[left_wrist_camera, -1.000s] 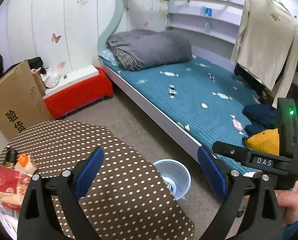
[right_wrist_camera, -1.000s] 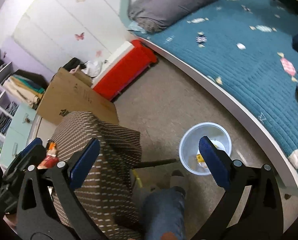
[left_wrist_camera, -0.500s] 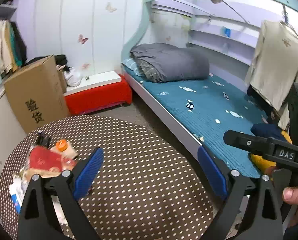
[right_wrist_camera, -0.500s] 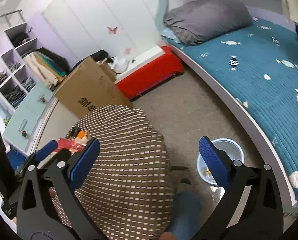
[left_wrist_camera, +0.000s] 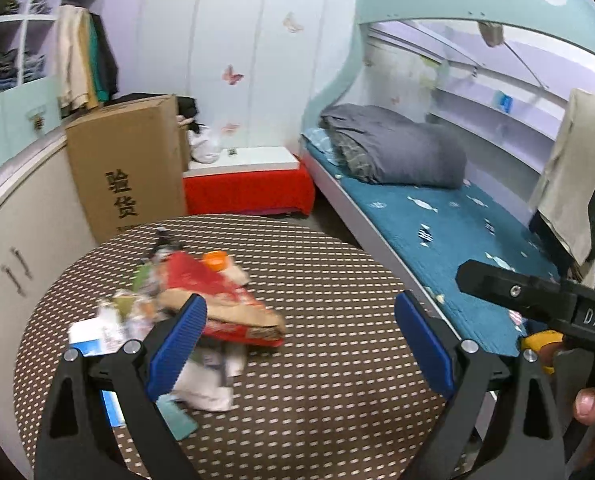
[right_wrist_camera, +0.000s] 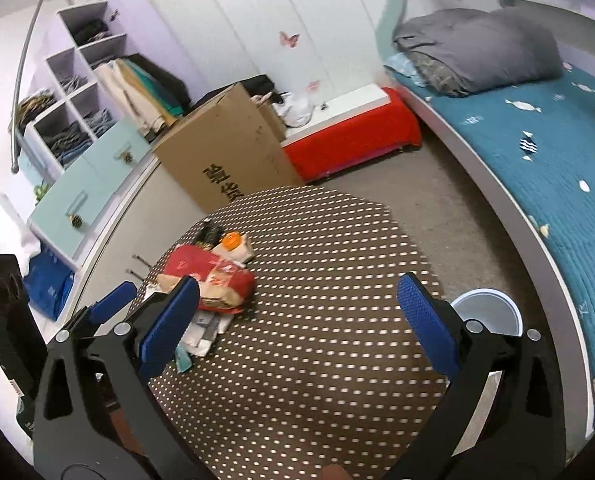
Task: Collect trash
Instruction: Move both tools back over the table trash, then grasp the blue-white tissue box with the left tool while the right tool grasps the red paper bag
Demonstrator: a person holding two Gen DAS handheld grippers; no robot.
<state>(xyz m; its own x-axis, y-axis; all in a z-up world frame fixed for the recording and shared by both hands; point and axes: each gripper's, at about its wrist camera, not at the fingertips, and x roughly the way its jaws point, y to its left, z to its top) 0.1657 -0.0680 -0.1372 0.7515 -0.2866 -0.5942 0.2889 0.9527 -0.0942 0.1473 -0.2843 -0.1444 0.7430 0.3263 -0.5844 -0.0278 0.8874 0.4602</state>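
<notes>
Both views have swung up and left since 0.5 s ago. Trash pile (left_wrist_camera: 201,312) now near tabletop (left_wrist_camera: 337,360) left edge, centred. Left gripper (left_wrist_camera: 297,344) and right gripper (right_wrist_camera: 297,320) wide open, empty. Bin (right_wrist_camera: 485,312) on floor off right edge.

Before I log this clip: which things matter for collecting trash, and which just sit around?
For the job: red wrapper, paper scraps, orange cap, bin, left gripper, right gripper.
Lying about: cardboard box, grey duvet, bed.
</notes>
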